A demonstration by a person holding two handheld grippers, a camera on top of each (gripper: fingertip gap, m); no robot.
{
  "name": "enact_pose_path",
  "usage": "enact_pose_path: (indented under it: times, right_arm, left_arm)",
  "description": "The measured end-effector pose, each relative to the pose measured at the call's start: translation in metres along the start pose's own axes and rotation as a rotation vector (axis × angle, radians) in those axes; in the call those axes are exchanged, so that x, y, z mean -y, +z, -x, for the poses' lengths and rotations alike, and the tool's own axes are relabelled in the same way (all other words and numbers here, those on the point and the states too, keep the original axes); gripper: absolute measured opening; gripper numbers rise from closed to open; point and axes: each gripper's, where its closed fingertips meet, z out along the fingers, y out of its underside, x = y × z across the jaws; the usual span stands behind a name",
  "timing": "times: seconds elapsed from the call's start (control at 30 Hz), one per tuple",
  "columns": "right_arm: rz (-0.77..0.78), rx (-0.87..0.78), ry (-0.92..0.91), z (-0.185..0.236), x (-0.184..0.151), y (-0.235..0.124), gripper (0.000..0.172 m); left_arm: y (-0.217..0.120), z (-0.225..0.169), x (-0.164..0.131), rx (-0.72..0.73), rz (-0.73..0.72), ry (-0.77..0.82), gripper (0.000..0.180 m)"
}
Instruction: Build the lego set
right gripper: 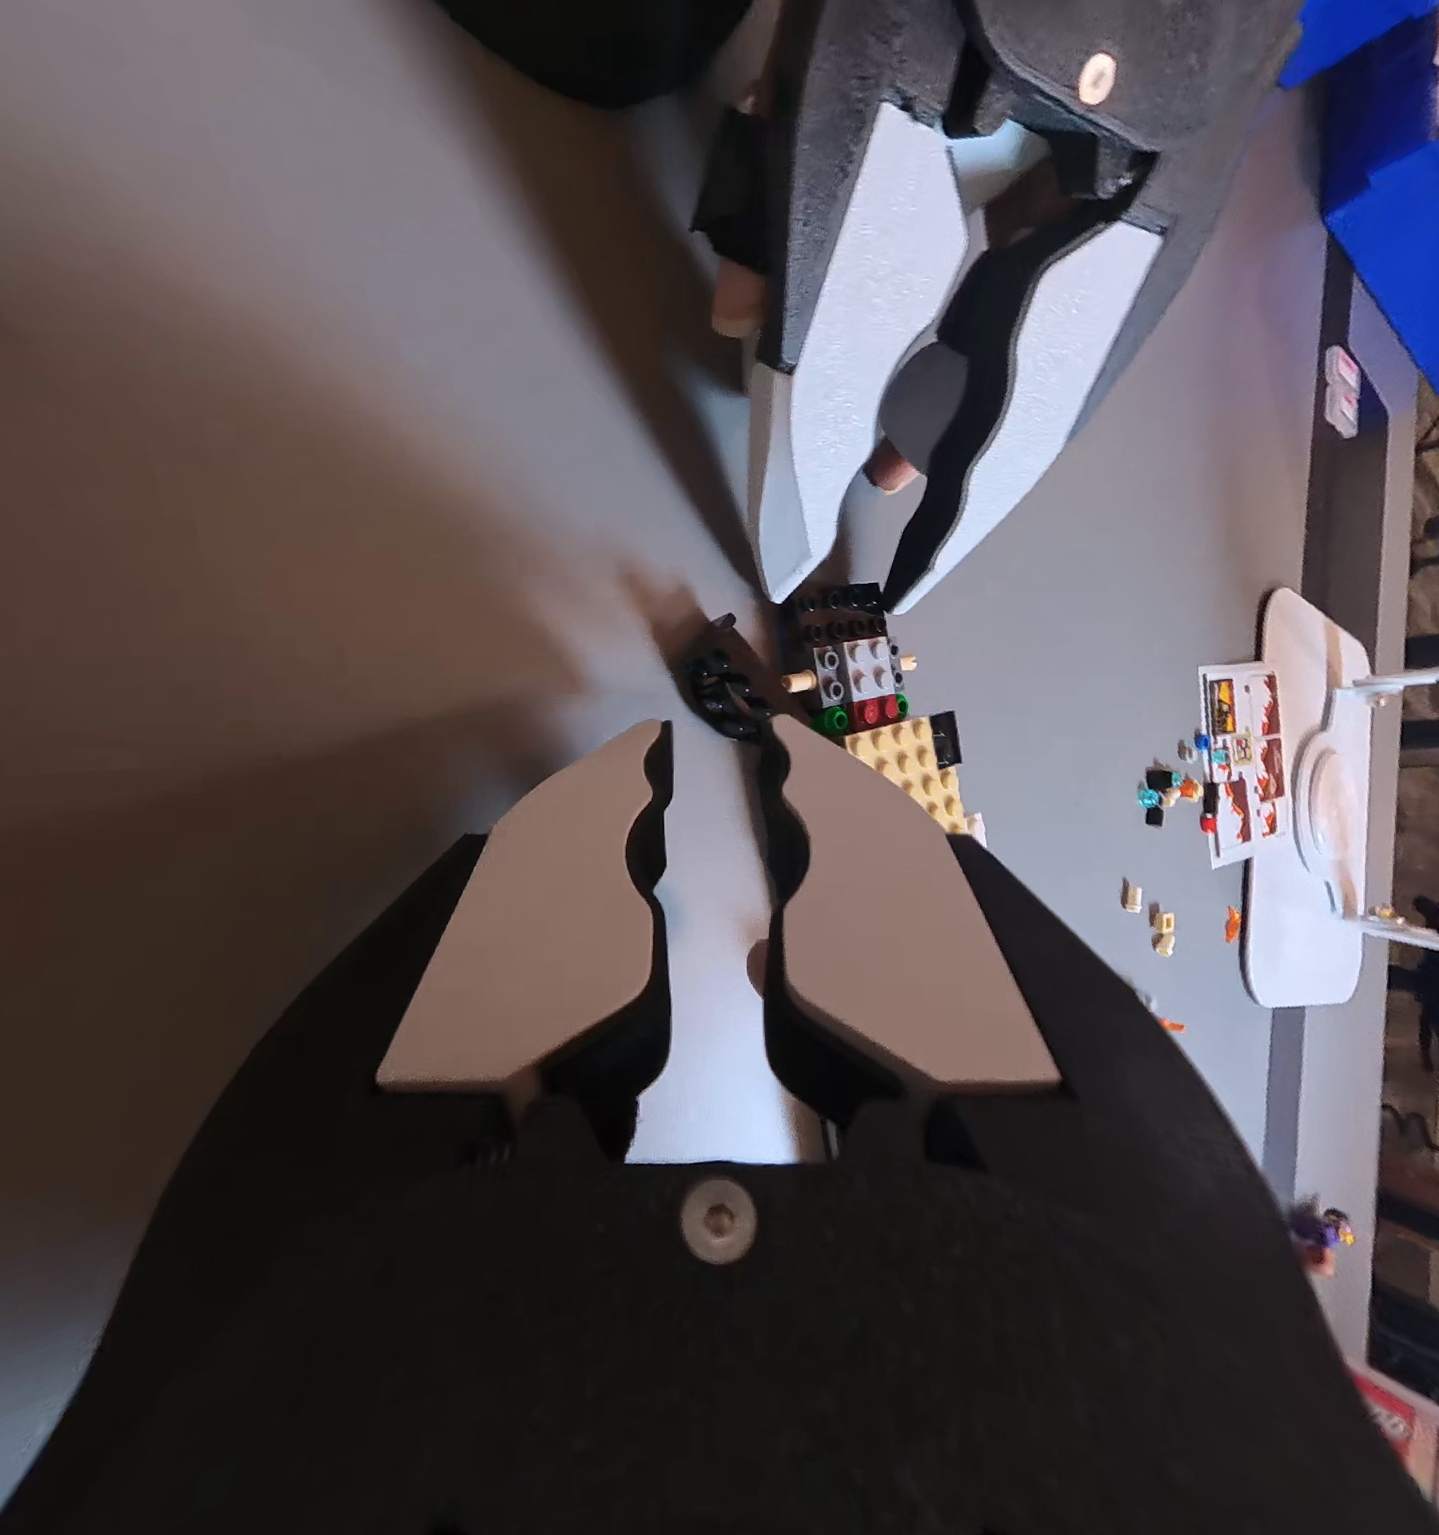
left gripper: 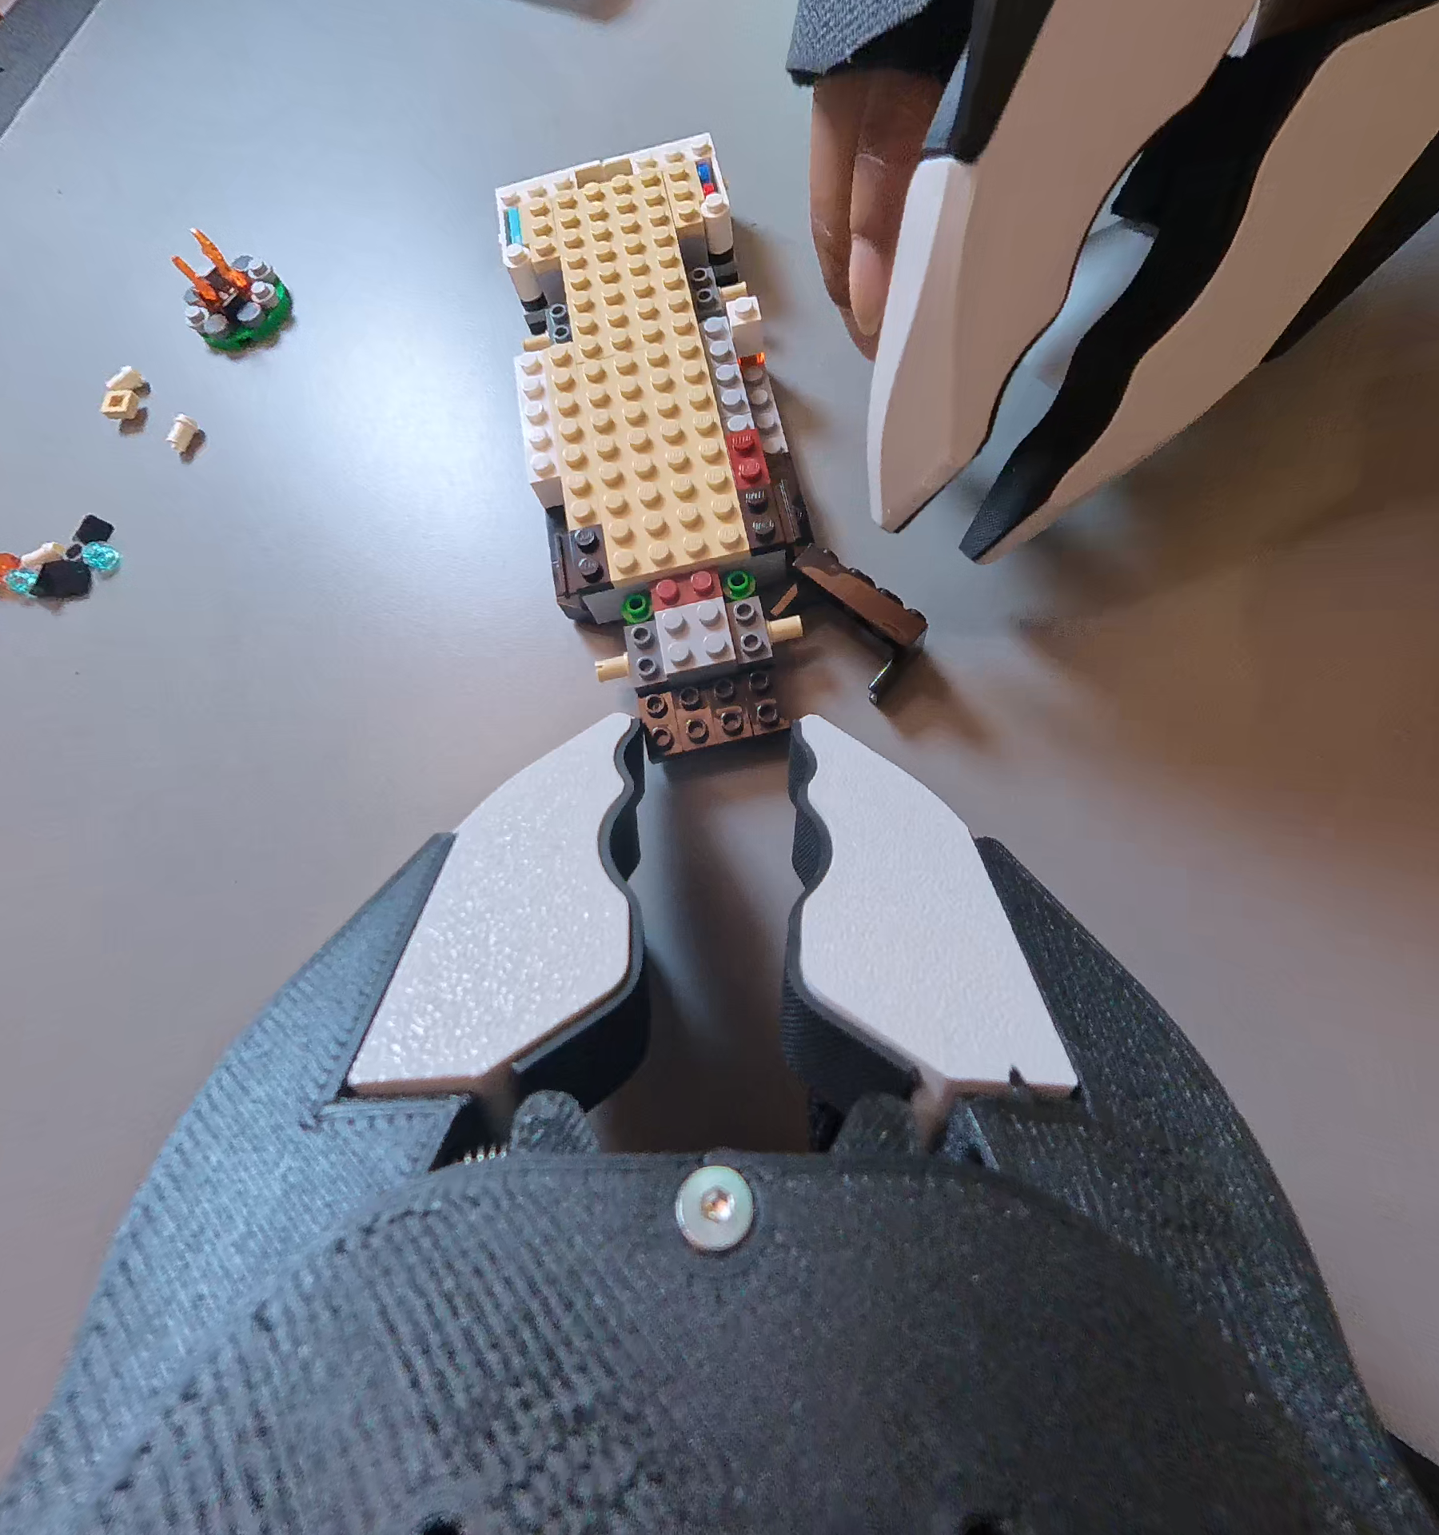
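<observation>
The far end of the tan brick model point(right gripper: 920, 768) is hidden behind the right gripper's finger point(right gripper: 882, 839), and the loose dark piece point(right gripper: 720, 693) is blurred.

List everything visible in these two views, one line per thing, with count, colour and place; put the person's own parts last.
Brick model: one, mostly tan top with white, grey, red, green and dark brown parts; middle of the table.
Curved piece: one, dark brown; loose beside the model's near end.
Round green-based piece: one, with orange parts; left of the model.
Small loose pieces: several, mixed colours; far left.
Sheet: one, white with pictures; near the table edge.
Table: one, grey.
Left gripper: pads against the model's dark brown end.
Right gripper: open, empty, over the curved piece.
Hand: one, behind the right gripper.
</observation>
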Motion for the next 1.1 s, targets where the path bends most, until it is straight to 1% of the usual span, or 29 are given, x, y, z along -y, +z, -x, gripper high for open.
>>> enact_pose_path:
  times: [0.17,0.37,0.5,0.63,0.93,1.1]
  right_arm:
    - [0.028,0.031,-0.082,-0.004,0.002,0.012,0.020]
    - [0.074,0.178,-0.159,-0.012,0.006,0.014,0.021]
    - [0.106,0.232,-0.216,-0.017,0.006,0.019,0.021]
    - [0.113,0.266,-0.204,-0.018,0.003,0.023,0.020]
    - [0.134,0.252,-0.120,-0.022,-0.004,0.016,0.020]
    - [0.140,0.261,-0.109,-0.022,-0.005,0.019,0.020]
  left_arm:
    - [0.000,-0.002,0.001,-0.004,-0.002,0.013,0.033]
    - [-0.001,-0.004,0.001,-0.023,-0.011,0.000,0.033]
    - [-0.001,-0.005,0.000,-0.020,-0.011,0.015,0.031]
    - [-0.002,-0.006,0.000,-0.023,-0.014,0.020,0.032]
    - [-0.002,-0.008,0.001,-0.032,-0.022,0.019,0.031]
    - [-0.002,-0.009,0.001,-0.028,-0.019,0.025,0.030]
